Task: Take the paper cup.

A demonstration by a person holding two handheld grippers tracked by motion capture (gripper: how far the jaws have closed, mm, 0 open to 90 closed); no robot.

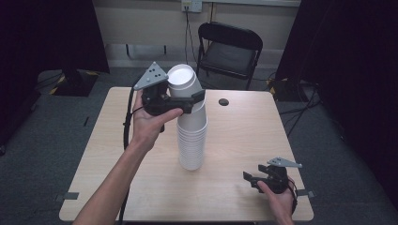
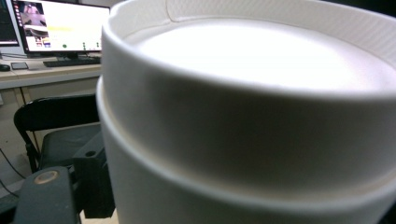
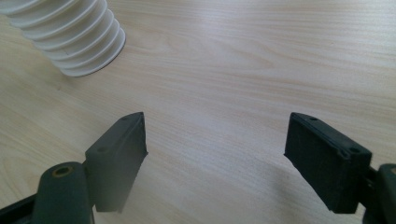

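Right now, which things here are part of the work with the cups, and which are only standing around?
Part of the work:
- top cup, clamped by the left hand-held gripper
- cup stack on the table
- right hand-held gripper, open, resting low near the table's corner

Only standing around:
- folding chair behind the table
- monitor and keyboard on a desk

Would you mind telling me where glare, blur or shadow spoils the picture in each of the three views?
High view: even light on the table, dark curtains at both sides. Left gripper view: the top cup is so close that it is soft and its base is blown out to white; the monitor glares too. Right gripper view: the open right gripper is slightly blurred, with soft shadows under its jaws.
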